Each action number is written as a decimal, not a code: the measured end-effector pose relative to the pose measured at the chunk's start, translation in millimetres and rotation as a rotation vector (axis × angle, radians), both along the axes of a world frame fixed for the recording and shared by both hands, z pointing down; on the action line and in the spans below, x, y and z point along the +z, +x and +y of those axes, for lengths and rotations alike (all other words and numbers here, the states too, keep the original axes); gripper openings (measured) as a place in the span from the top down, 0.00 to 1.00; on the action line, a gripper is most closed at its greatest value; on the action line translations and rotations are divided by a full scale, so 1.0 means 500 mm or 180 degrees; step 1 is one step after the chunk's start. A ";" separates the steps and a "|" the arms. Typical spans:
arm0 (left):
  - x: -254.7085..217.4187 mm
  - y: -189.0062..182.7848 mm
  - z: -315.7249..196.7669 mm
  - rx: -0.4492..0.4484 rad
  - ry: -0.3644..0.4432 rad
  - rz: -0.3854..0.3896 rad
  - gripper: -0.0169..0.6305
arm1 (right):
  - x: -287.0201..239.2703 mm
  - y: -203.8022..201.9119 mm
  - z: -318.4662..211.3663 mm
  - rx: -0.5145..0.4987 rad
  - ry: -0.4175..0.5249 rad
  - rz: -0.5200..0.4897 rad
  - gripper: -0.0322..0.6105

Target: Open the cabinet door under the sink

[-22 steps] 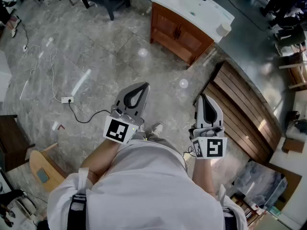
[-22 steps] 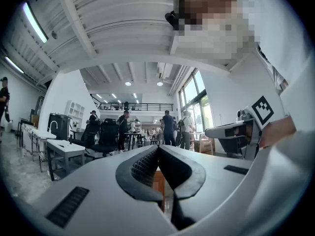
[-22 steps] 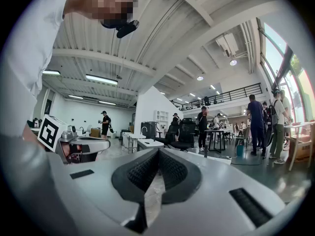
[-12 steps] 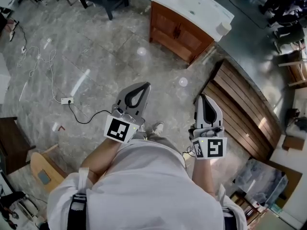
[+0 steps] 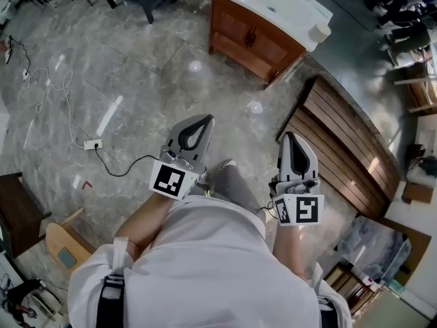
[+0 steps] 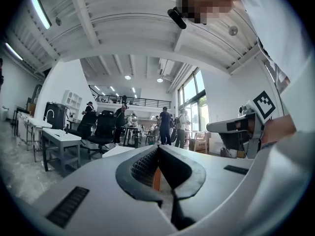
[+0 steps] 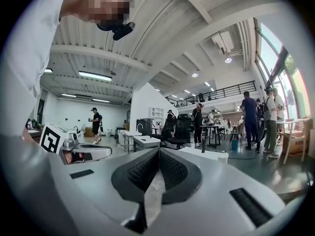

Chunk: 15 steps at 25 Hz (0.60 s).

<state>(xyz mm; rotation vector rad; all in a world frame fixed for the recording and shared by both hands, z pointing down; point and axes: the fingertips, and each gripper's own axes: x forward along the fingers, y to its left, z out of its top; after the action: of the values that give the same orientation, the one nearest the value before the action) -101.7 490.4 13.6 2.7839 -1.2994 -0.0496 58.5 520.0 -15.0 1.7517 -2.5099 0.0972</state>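
**Head view.** The brown wooden cabinet (image 5: 266,52) under the white sink basin (image 5: 270,2) stands at 12 o'clock, near the frame's top edge, well apart from both tools. Its two panelled doors (image 5: 235,31) appear shut, so the task is judged not begun: the approach, a grip on a handle and the pull all remain. The left tongs (image 5: 194,132) and right tongs (image 5: 294,150) are held level in front of the person, over the grey marble floor (image 5: 136,67). The door handles are too small to make out, and the basin's far edge is cut off.

**Left gripper view.** The left tongs (image 6: 158,149) are closed tip to tip, with nothing between them. An orange-brown strip shows through the gap behind the tips; what it is cannot be told.

**Right gripper view.** The right tongs (image 7: 158,154) are likewise closed and empty. A white-topped unit at 1 o'clock of the tips may be the basin, but no cabinet door can be picked out.
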 end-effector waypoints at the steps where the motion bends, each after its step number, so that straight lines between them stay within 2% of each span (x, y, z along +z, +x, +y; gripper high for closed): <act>1: 0.006 0.004 -0.008 0.0012 -0.0011 -0.0001 0.95 | 0.008 0.001 -0.008 0.0003 -0.0019 -0.0012 0.90; 8: 0.049 0.030 -0.116 -0.0022 -0.0080 -0.0102 0.95 | 0.053 0.028 -0.157 -0.0141 -0.0074 -0.0077 0.90; 15: 0.046 0.123 -0.341 -0.0110 -0.0030 -0.0192 0.95 | 0.061 0.100 -0.398 -0.0384 -0.0054 -0.0102 0.90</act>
<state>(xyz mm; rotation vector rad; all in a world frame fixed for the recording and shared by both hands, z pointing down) -40.3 320.0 36.8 2.7756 -1.3575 0.0389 108.6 320.8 15.3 1.6005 -2.6222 0.1399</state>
